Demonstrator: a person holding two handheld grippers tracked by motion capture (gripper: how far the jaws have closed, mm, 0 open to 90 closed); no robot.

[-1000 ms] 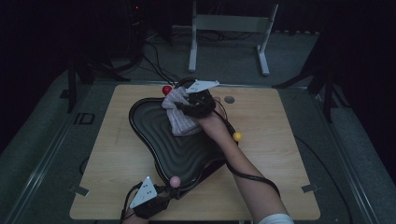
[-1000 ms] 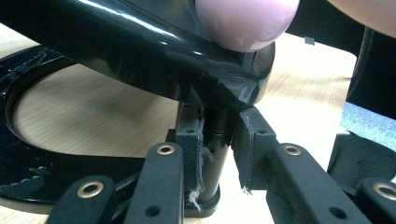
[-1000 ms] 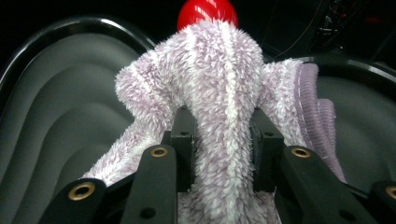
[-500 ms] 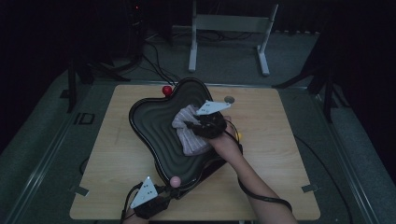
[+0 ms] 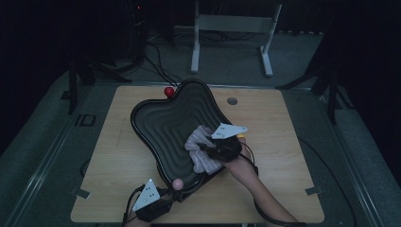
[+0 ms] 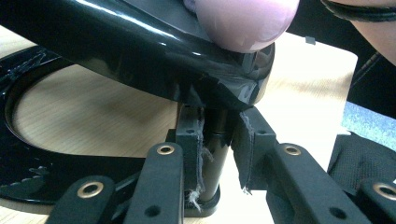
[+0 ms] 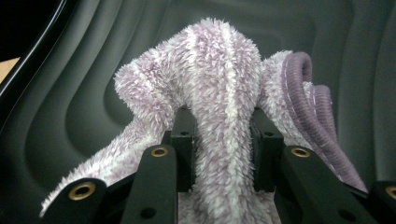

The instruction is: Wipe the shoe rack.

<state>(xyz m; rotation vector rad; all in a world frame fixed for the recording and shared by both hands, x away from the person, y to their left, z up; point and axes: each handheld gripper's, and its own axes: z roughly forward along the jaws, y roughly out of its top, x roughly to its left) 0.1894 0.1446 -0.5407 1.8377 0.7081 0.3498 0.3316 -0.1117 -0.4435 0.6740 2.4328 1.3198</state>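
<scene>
On the wavy black tray, the right gripper pinches a fuzzy lilac cloth. The left gripper clamps the tray's black post beneath a pink ball; a red ball sits at the tray's far rim.

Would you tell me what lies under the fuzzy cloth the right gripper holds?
The cloth rests on the ridged black tray. Ridges show around it; the tray surface directly beneath is covered.

The cloth lies in the tray, on the table, right of centre.
</scene>
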